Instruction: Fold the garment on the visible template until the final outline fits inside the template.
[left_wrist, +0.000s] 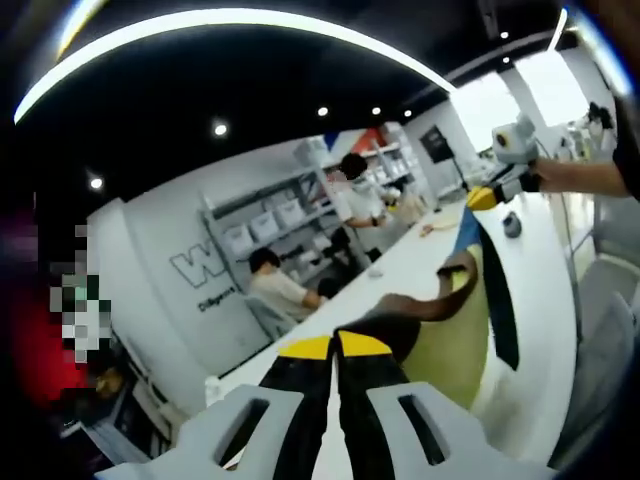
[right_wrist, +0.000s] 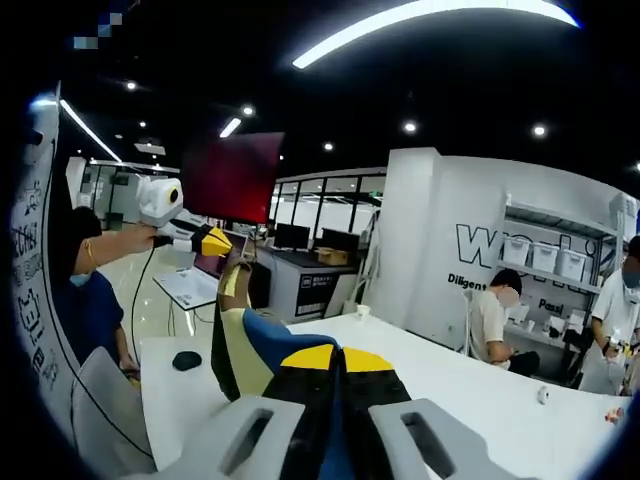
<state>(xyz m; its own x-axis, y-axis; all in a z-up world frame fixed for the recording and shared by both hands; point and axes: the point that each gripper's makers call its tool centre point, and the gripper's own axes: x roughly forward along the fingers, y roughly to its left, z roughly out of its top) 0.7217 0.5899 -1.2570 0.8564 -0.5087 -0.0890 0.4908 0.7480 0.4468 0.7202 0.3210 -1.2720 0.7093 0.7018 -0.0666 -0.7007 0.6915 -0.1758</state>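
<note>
My left gripper (left_wrist: 335, 345) and right gripper (right_wrist: 337, 357) each have jaws clamped on the limp, multicoloured garment (left_wrist: 455, 300), a soft cloth stretched in folds between them above the smooth white table (left_wrist: 545, 250) in an office with shelving (left_wrist: 270, 220).

Bright ceiling strip lights (left_wrist: 240, 20) and recessed spotlights (right_wrist: 410, 127) glare against a dark ceiling; fisheye distortion bends the edges of both views, and distant figures are slightly soft with motion blur.
</note>
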